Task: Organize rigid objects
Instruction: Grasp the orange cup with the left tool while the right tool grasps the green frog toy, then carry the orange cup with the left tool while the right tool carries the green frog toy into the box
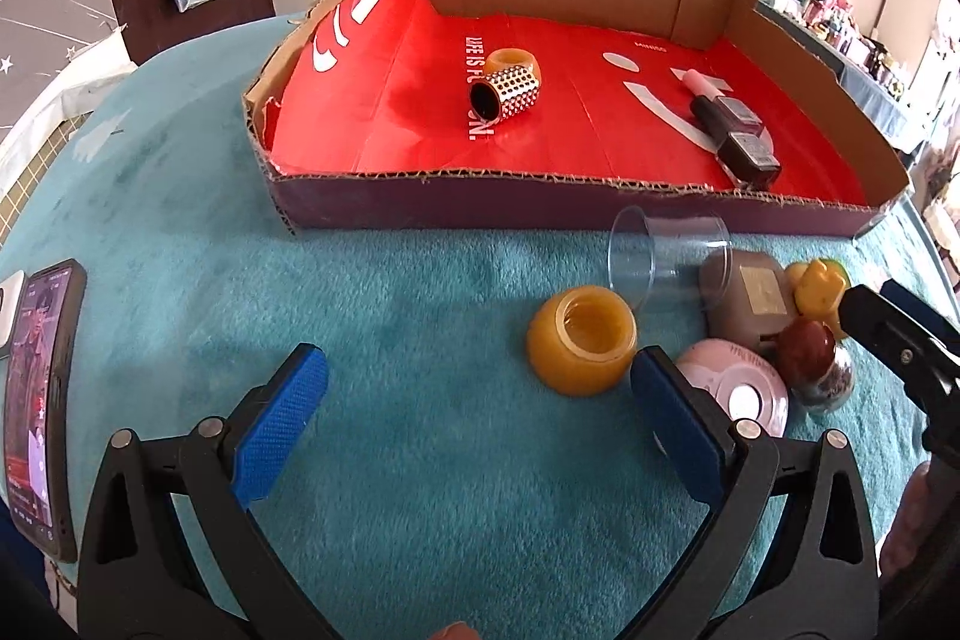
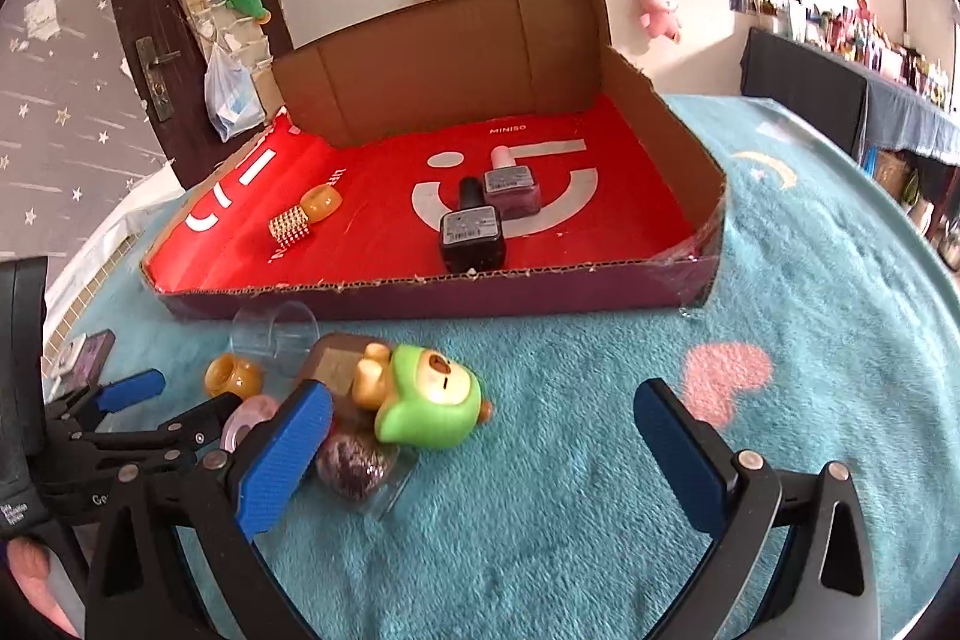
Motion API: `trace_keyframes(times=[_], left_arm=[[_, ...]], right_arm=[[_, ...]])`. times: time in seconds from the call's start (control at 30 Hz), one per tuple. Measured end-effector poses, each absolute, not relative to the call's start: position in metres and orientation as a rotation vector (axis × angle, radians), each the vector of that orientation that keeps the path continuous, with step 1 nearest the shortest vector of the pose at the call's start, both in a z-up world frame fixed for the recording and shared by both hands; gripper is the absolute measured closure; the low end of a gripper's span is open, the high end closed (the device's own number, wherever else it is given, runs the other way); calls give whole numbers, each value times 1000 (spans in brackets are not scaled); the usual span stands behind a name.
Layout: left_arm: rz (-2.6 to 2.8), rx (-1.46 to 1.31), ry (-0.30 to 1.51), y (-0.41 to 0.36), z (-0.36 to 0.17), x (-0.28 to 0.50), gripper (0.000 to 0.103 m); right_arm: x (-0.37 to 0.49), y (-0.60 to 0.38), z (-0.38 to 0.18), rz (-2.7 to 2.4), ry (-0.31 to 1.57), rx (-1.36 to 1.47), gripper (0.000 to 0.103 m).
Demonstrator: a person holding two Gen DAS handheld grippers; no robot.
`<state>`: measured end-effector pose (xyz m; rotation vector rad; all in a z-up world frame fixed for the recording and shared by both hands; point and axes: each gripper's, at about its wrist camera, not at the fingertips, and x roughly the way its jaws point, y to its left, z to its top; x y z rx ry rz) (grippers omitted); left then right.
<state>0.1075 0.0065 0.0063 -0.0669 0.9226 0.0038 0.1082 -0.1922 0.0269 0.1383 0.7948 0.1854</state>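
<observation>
Both the left gripper [image 1: 477, 421] and right gripper [image 2: 483, 451] were spread, empty; 4 items lay sorted in the cardboard tray [image 2: 420, 289], amber jar [image 1: 581, 338] at 1 o'clock awaiting pickup.

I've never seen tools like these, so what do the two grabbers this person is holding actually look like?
Both look alike: the left gripper and right gripper each have a black plastic frame of angled struts joined by silver rivets, ending in two flat fingers faced with textured blue pads. No cables show. White lettering marks a black part at the right view's left edge.
</observation>
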Motion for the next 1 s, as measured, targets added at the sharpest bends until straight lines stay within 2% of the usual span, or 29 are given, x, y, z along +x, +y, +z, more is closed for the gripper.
trace_keyframes(times=[0.27, 0.33, 0.4, 0.43, 0.5, 0.57, 0.6, 1.0], left_arm=[[38, -63, 928, 7, 3, 114, 3], [32, -50, 920, 5, 4, 113, 11], [32, -36, 907, 2, 6, 112, 28], [22, -32, 902, 0, 7, 111, 33], [-8, -21, 896, -4, 9, 110, 53], [-31, -17, 894, -8, 10, 110, 64], [-38, -13, 893, -9, 11, 110, 67], [-93, -36, 860, -12, 29, 93, 67]], right_arm=[[123, -200, 14, 243, 864, 280, 16], [123, -197, 14, 255, 864, 279, 24], [123, -193, 13, 273, 870, 277, 31], [123, -191, 13, 282, 872, 274, 36], [124, -188, 13, 300, 875, 278, 45], [124, -186, 13, 307, 880, 278, 46], [123, -186, 13, 306, 880, 272, 46], [111, -192, 24, 304, 858, 271, 47]])
